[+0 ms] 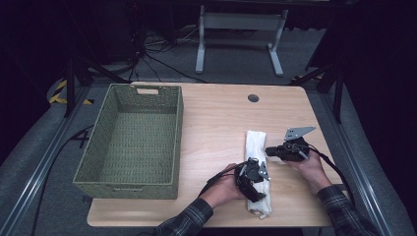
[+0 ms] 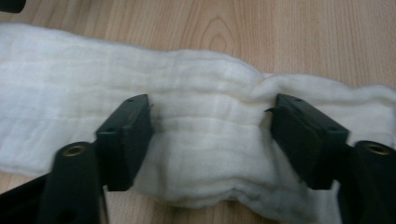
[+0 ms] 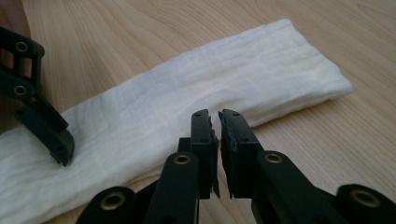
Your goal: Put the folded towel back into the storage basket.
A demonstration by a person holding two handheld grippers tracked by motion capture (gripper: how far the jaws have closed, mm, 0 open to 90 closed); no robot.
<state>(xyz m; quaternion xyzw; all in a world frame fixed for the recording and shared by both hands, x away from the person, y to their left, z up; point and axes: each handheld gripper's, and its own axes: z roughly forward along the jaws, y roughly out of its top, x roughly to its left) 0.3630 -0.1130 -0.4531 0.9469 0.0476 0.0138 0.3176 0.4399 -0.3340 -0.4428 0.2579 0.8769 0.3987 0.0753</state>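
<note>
A folded white cloth (image 1: 256,169) lies as a long strip on the wooden bench (image 1: 216,132), to the right of the woven green basket (image 1: 133,140), which is seen to hold nothing. The left claw (image 1: 256,183) is held down over the near part of the strip with its jaws apart, one at each long edge; in the left gripper view the cloth (image 2: 201,140) bulges slightly between them, and whether the pads press on it cannot be told for certain. The right claw (image 1: 268,151) is kept at the strip's right edge, about midway along, with its jaws drawn nearly together; in the right gripper view nothing is caught between them, and the cloth (image 3: 196,93) lies just beyond their tips.

The step in hand is judged to be a grasp on the strip so that it can be lifted or folded. It is best done if the left jaws are lowered until the tips meet the bench, so that all layers are gathered and not the top one alone. The squeeze should be made slowly across the full width, to keep the fold from slipping open. The right claw would need to be opened and brought over the edge before any lift, so that the far half is not dragged.
</note>
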